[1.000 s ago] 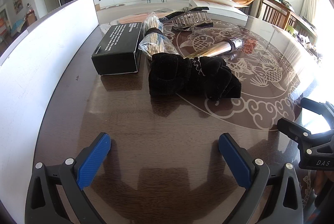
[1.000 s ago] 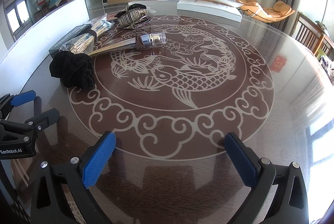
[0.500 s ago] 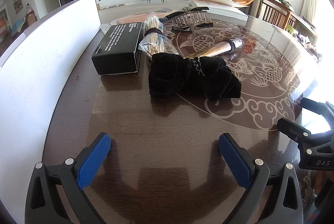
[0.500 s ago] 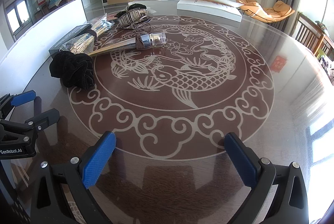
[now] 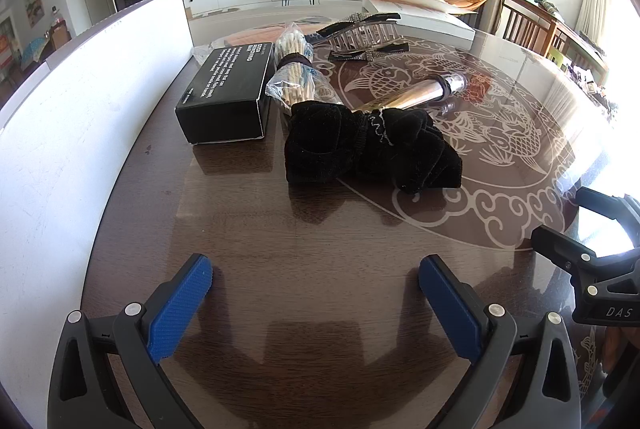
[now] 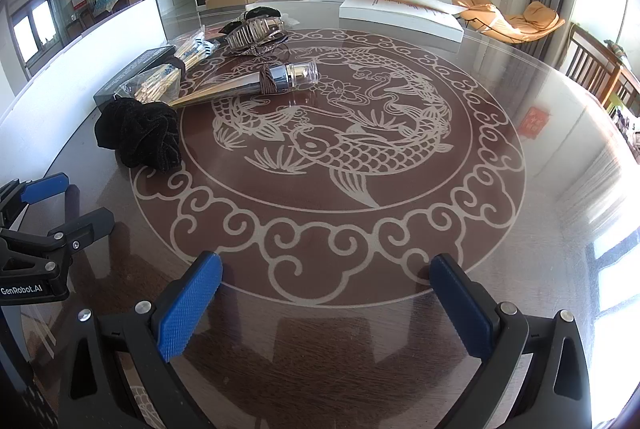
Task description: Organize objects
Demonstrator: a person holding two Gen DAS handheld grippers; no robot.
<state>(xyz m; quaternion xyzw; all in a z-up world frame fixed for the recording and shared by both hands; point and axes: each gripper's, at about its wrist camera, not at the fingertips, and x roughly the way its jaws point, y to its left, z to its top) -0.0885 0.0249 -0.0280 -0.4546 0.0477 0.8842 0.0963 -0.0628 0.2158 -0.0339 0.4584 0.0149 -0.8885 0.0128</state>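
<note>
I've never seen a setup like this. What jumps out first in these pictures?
The big pale fish design inlaid in the round glossy table grabs the eye first. Next comes the clutter at its left side: a black velvet bow, a black box and a bag of cotton swabs. Both grippers, left gripper and right gripper, hover empty with blue-padded jaws apart.

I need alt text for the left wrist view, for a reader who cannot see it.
The open left gripper hovers over a dark table, empty. Ahead lie a black velvet scrunchie, a black box, a bag of cotton swabs, a gold tube and hair clips.
</note>
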